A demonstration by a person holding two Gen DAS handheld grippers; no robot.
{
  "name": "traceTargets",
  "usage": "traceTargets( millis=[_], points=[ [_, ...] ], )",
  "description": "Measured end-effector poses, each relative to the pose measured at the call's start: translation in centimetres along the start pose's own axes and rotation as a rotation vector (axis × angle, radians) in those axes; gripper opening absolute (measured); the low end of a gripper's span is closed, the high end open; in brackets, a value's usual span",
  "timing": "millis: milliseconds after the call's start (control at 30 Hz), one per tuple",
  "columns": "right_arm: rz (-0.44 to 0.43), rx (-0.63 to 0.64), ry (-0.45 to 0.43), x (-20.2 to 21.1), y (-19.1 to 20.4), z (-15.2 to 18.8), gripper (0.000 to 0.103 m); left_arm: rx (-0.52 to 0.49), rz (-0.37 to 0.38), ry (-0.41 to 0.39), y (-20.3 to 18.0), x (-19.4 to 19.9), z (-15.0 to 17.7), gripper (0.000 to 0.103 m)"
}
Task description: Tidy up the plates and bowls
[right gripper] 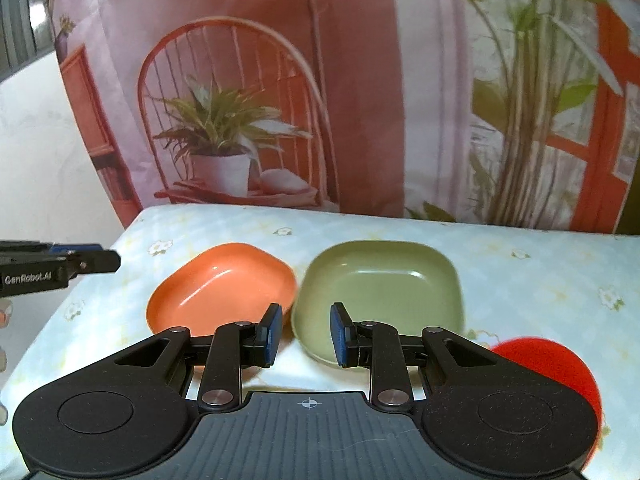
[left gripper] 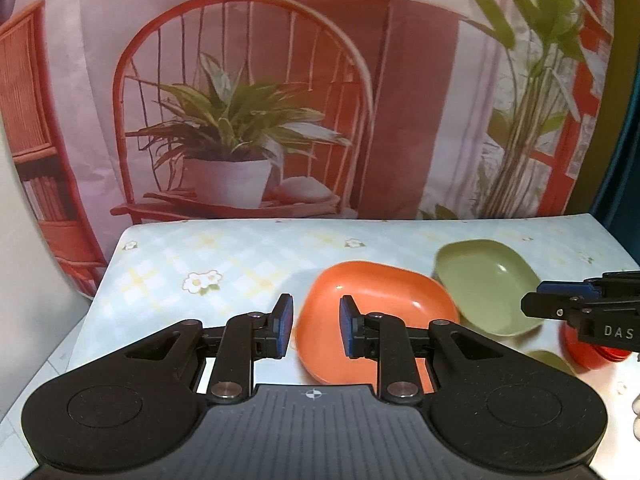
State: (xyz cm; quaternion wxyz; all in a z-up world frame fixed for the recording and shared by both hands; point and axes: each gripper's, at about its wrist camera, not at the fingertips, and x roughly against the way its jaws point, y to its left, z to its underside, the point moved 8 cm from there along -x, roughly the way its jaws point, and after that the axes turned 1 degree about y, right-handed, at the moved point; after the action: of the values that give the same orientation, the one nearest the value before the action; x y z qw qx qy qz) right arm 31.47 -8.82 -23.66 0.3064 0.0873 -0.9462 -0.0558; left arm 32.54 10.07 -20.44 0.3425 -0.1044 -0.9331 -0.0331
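Note:
An orange square plate (left gripper: 376,316) (right gripper: 224,284) and a green square plate (left gripper: 486,286) (right gripper: 380,288) lie side by side on the checked tablecloth. My left gripper (left gripper: 314,326) is open and empty, just before the orange plate's near left edge. My right gripper (right gripper: 305,332) is open and empty, just before the green plate's near left corner; it also shows from the side in the left wrist view (left gripper: 532,304). A red dish (right gripper: 556,364) (left gripper: 592,354) lies at the near right, partly hidden. A second green dish's rim (left gripper: 554,360) peeks beside it.
The table (right gripper: 520,280) is covered with a pale blue and yellow flowered cloth. A printed backdrop of a chair and potted plants (left gripper: 240,120) hangs right behind the table's far edge. The left gripper shows at the left edge of the right wrist view (right gripper: 116,261).

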Motion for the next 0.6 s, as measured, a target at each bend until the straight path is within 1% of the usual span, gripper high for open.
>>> traceTargets(
  millis=[233, 600],
  points=[
    [0.006, 0.012, 0.024, -2.4, 1.8, -0.7, 0.024, 0.009, 0.009, 0.022, 1.4, -2.0, 0.4, 0.026],
    [-0.004, 0.003, 0.077, -5.4, 2.3, -0.2, 0.024, 0.027, 0.033, 0.062, 2.1, -4.4, 1.2, 0.026]
  ],
)
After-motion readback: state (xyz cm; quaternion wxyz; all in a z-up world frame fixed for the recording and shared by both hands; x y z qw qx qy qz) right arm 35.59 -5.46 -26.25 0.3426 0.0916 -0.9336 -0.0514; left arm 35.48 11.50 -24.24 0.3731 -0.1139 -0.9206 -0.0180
